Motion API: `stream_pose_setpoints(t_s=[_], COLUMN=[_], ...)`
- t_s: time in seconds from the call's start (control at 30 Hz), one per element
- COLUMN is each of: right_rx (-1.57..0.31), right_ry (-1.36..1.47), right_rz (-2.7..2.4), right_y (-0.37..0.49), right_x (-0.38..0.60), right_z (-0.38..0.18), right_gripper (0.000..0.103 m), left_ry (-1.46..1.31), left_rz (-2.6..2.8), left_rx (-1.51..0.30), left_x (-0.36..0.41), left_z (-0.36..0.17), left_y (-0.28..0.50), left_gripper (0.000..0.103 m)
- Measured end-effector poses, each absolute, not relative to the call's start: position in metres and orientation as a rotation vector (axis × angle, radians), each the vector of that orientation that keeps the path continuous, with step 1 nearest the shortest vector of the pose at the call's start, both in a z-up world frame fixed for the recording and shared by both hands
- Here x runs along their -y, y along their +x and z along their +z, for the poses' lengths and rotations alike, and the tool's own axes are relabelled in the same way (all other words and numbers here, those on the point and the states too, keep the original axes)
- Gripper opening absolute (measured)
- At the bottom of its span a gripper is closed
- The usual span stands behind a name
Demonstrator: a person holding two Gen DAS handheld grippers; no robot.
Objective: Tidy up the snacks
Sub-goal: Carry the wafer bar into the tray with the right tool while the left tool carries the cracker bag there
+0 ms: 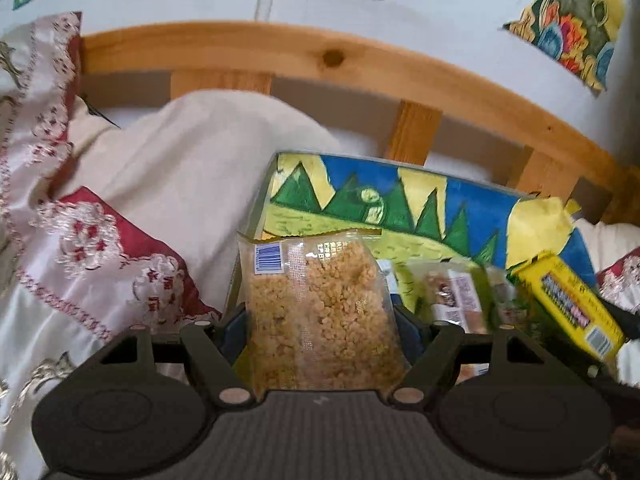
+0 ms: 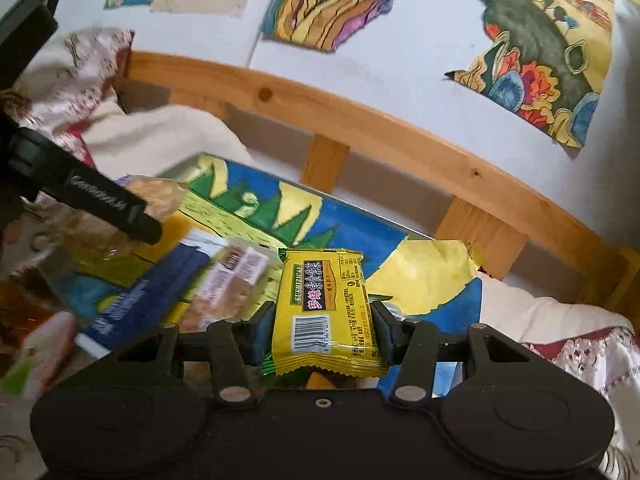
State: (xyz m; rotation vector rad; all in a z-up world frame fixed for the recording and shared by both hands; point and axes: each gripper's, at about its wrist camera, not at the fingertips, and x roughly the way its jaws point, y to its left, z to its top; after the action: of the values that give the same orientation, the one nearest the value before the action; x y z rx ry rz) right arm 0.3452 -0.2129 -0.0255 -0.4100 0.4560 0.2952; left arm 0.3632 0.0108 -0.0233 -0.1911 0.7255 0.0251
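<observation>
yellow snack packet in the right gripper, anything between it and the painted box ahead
Nothing visible blocks it. The yellow snack packet sits clamped in the right gripper, and the painted box lies open just beyond. Other snack packs already lie inside to the left.

Left tongs (image 1: 320,320) and right tongs (image 2: 320,328) both angled downward, each clamped on a packet.

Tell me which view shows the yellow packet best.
The right wrist view: the yellow packet sits centred and sharp, clamped in the right gripper, with its label and barcode readable. The left wrist view catches it only at the right edge, blurred and tilted.
</observation>
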Motion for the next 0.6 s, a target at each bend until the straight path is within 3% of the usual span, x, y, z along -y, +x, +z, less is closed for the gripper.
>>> stream_pose_setpoints(t_s=[0.6], right_rx=[-0.490], right_ry=[-0.545], right_rz=[0.299], right_y=[0.361], right_x=[0.180], right_z=[-0.045], right_gripper=[0.055], left_ry=[-0.207], left_rz=[0.043], left_rx=[-0.803], left_x=[-0.008], left_z=[-0.042], left_y=[0.375], left_gripper=[0.079])
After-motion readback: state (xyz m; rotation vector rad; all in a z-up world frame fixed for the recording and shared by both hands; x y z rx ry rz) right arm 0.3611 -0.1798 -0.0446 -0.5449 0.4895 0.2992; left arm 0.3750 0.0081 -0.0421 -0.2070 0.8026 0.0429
